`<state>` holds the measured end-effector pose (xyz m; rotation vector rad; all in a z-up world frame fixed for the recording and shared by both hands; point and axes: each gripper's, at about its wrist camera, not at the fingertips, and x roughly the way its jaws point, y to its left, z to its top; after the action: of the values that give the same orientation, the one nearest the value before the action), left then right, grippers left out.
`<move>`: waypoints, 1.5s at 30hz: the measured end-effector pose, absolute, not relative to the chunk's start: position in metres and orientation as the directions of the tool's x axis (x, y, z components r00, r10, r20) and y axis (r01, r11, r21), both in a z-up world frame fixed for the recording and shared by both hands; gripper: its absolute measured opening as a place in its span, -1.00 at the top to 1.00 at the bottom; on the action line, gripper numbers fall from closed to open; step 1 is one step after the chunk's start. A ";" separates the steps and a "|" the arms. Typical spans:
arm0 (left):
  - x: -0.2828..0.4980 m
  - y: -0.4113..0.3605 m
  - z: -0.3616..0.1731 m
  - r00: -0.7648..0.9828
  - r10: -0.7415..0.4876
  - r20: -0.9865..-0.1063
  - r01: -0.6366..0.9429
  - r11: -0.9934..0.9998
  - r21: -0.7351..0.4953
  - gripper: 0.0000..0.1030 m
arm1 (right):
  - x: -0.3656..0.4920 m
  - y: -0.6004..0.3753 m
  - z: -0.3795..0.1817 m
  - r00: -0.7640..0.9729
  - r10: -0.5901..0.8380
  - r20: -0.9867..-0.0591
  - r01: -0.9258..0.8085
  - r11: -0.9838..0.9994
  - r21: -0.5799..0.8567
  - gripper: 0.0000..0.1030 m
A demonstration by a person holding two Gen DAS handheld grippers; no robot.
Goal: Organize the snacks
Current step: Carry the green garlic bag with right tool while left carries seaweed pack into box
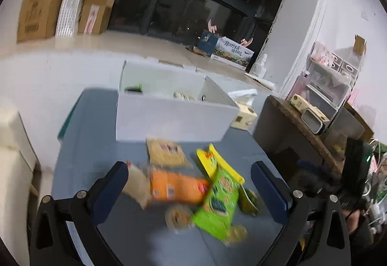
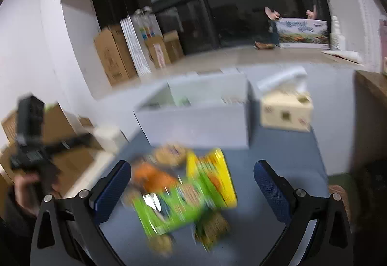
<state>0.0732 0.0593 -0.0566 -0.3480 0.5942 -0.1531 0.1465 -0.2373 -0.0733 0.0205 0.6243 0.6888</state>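
The bench [image 1: 84, 121] has a smooth blue-grey top and fills the lower middle of both views. At its far side stands a white box [image 1: 174, 118], open at the top, rigid and flat-walled, with a few small things inside that are too blurred to name. Right of it sits a cream carton [image 2: 285, 113]. The snacks lie in a loose pile in front of the box, in the lower centre of each frame, directly ahead of both pairs of fingers and between them. The left gripper [image 1: 189, 189] and the right gripper [image 2: 192, 189] are both spread wide and hold nothing. The green bag [image 1: 217, 203] is glossy and crinkled, with its long axis running away from the camera in the left view; under it lie a yellow bag [image 1: 210, 159] and an orange pack [image 1: 176, 186]. I judge the pile about equally near to both grippers.
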 end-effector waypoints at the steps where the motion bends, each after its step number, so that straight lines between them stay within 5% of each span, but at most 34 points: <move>1: 0.068 0.059 -0.059 0.818 -0.234 -0.525 0.032 0.931 -0.365 -1.00 | 0.140 -0.240 -0.081 0.592 0.586 -0.553 -0.584 0.785 0.205 -1.00; 22: 0.029 0.010 -0.040 0.815 -0.253 -0.521 0.156 0.962 -0.224 -1.00 | 0.176 -0.187 -0.171 0.464 0.409 -0.786 -0.574 0.815 0.085 -1.00; 23: 0.027 0.009 -0.040 0.816 -0.258 -0.518 0.163 0.961 -0.222 -1.00 | 0.177 -0.187 -0.172 0.465 0.406 -0.787 -0.572 0.816 0.083 -0.84; 24: 0.026 0.007 -0.040 0.814 -0.262 -0.518 0.168 0.961 -0.221 -1.00 | 0.177 -0.186 -0.175 0.468 0.393 -0.792 -0.563 0.823 0.075 -0.37; 26: 0.026 0.004 -0.041 0.810 -0.260 -0.525 0.175 0.962 -0.208 -1.00 | 0.175 -0.185 -0.175 0.512 0.342 -0.788 -0.548 0.836 0.006 -0.09; 35: 0.050 -0.023 -0.055 0.763 -0.285 -0.580 0.249 0.958 -0.144 -1.00 | 0.165 -0.213 -0.147 0.548 0.391 -0.739 -0.515 0.854 0.069 -0.02; 45: 0.137 -0.102 -0.121 0.623 -0.193 -0.758 0.424 0.898 0.120 -1.00 | 0.120 -0.285 -0.093 0.661 0.370 -0.652 -0.426 0.901 0.080 -0.02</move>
<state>0.1367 -0.1019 -0.1214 0.3011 0.8269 -0.3600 0.1205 -0.2849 -0.0930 -0.0824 0.7190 0.4510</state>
